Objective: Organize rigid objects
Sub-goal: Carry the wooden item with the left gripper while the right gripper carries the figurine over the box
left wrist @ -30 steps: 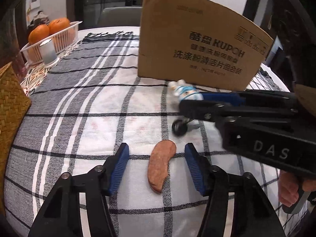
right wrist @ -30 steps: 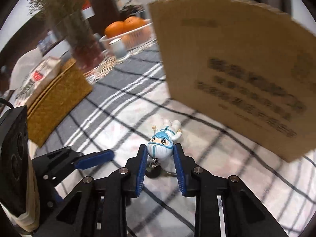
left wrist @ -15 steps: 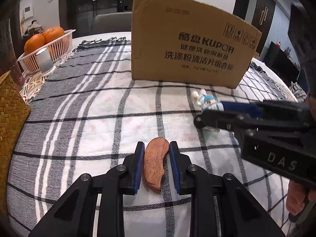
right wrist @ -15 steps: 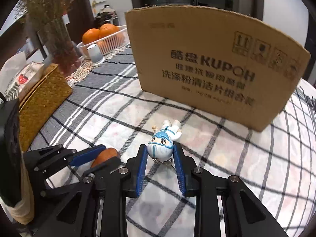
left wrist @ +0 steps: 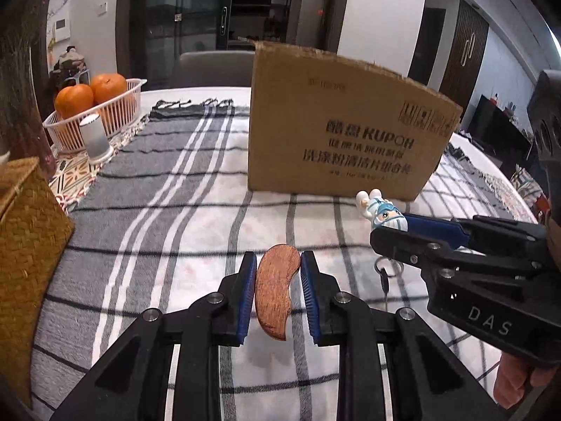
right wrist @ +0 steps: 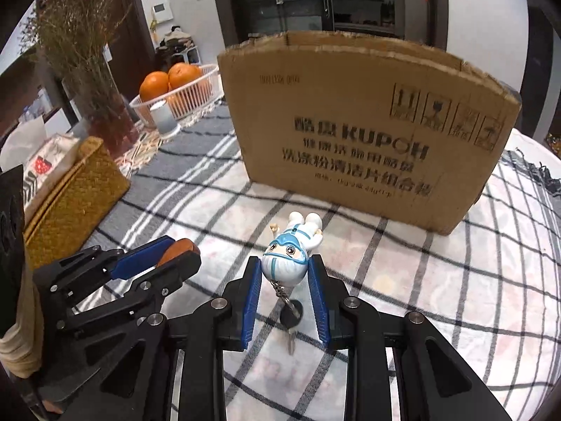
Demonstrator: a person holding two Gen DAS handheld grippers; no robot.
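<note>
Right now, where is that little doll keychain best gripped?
By its round head, from the ring end, as the right gripper does. The doll is widest and smoothest there, so the pads sit flat on both sides; the limbs are thin, and the key hangs loose.

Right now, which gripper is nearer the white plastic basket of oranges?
Left. The left gripper sits on the white plastic basket's side of the table; the right gripper is beyond it, farther away.

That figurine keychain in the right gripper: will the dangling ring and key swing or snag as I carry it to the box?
Probably some swing: the key hangs free on a short chain below the figurine keychain. The body looks like rigid glossy plastic, so it may slip between the right gripper pads. The key could catch the cardboard box rim.
</note>
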